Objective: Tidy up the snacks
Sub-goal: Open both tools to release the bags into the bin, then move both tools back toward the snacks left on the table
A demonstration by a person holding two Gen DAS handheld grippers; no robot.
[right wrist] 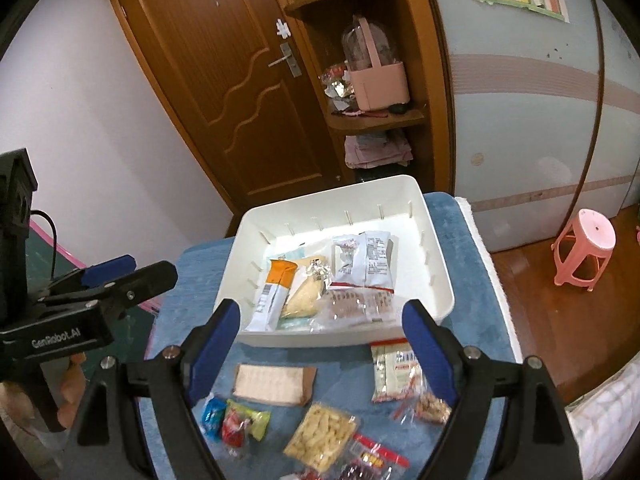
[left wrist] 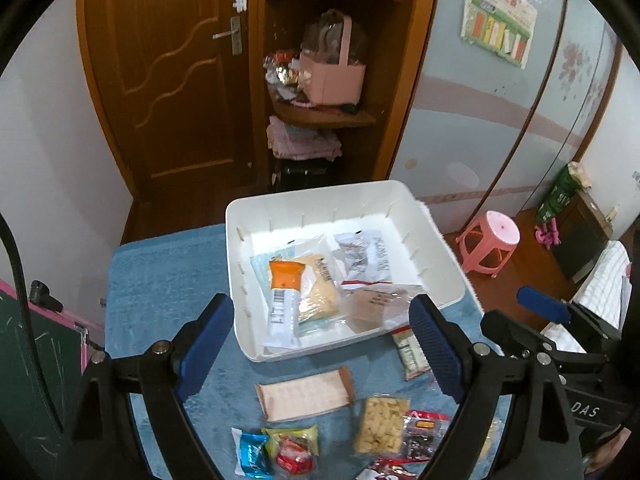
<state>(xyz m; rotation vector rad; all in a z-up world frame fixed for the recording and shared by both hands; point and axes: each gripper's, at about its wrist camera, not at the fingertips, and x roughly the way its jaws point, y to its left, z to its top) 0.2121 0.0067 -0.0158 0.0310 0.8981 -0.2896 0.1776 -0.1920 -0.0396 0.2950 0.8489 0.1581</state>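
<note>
A white bin (left wrist: 436, 248) (right wrist: 440, 264) stands on a blue cloth and holds several snack packets, among them an orange-and-white bar (left wrist: 283, 300) (right wrist: 272, 292) and a silver-white bag (left wrist: 366, 258) (right wrist: 366, 260). Loose snacks lie in front of it: a pale pink packet (left wrist: 304, 394) (right wrist: 274, 384), a yellow puff pack (left wrist: 382, 424) (right wrist: 322, 436), a small white pack (left wrist: 408, 354) (right wrist: 394, 372) and small candies (left wrist: 276, 448) (right wrist: 234, 420). My left gripper (left wrist: 320, 344) is open and empty above them. My right gripper (right wrist: 324, 352) is open and empty too.
A wooden door (left wrist: 168, 80) and a corner shelf with a pink basket (left wrist: 332, 76) stand behind the table. A pink stool (left wrist: 490, 246) (right wrist: 586, 248) is on the floor at the right. A green chalkboard (left wrist: 28, 360) leans at the left.
</note>
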